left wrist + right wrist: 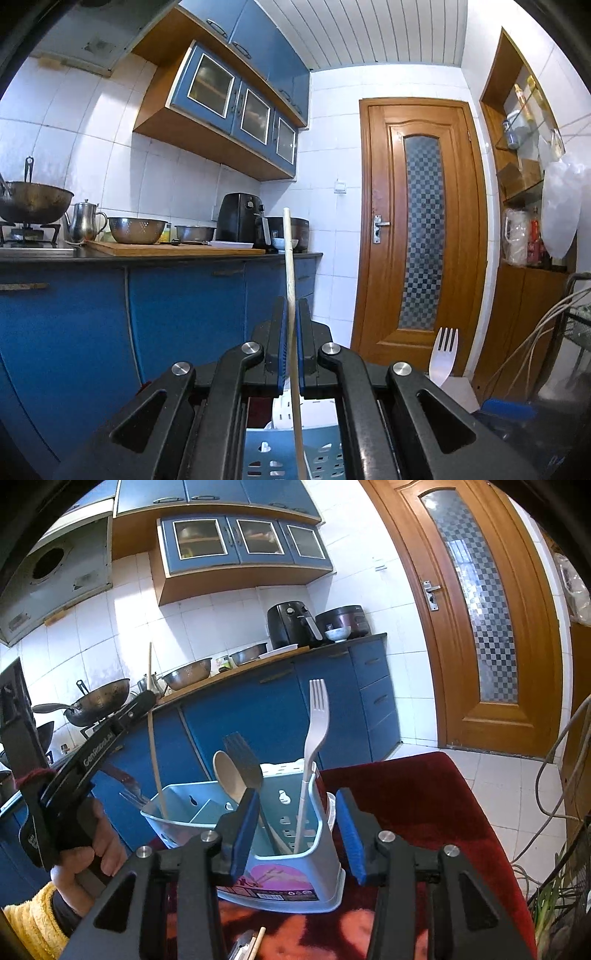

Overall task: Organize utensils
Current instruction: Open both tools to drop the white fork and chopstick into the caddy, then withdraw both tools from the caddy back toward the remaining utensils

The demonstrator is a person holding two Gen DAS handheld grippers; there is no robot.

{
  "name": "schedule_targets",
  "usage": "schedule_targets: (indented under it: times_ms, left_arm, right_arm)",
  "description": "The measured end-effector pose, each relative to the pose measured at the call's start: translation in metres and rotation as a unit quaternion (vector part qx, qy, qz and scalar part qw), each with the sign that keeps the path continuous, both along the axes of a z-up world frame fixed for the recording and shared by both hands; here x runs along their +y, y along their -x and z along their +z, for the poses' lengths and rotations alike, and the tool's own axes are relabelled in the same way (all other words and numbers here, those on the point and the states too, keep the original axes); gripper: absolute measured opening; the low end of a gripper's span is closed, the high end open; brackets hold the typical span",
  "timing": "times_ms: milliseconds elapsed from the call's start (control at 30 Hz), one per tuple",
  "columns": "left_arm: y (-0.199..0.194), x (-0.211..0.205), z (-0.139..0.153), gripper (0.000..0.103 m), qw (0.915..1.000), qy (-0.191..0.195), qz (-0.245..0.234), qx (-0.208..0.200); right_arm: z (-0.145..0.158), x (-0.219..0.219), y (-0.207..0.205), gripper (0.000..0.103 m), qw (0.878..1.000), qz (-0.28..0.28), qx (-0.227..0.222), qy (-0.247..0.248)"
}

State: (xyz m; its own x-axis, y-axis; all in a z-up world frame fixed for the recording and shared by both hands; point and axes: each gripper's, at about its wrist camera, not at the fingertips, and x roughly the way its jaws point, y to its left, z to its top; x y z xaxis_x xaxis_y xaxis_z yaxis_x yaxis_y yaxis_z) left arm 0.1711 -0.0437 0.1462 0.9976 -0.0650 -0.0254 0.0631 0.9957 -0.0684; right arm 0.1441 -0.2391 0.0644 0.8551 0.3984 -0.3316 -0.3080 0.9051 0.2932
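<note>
The left gripper was clamped on a chopstick, its blue pads pressed to either side of the thin wooden shaft. The stick's long axis ran nearly upright — one end stood well above the fingers, the other reached down past them into the left compartment of the blue utensil holder. In the right wrist view its tip seemed to sit just inside that compartment's near wall. Any release turned on this: the stick lay straight below the left fingers, already in line with the opening.

The right gripper held nothing, its fingers wide apart, just in front of the holder on the red cloth. A white fork, a dark fork and a wooden spoon stood in the right compartment.
</note>
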Motion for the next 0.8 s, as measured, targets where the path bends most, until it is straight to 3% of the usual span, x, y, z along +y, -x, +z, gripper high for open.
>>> schedule_targets:
  times_ms: [167,800]
  left_arm:
    - [0.004,0.001,0.001,0.021,1.0000,0.001,-0.005,0.009]
    - [0.052,0.006,0.028,0.021,0.9972,-0.006,-0.027,0.070]
  right_arm:
    - [0.001,0.000,0.004,0.046,1.000,0.001,-0.002,0.002]
    - [0.017,0.003,0.043,0.046,1.000,-0.003,0.020,-0.009]
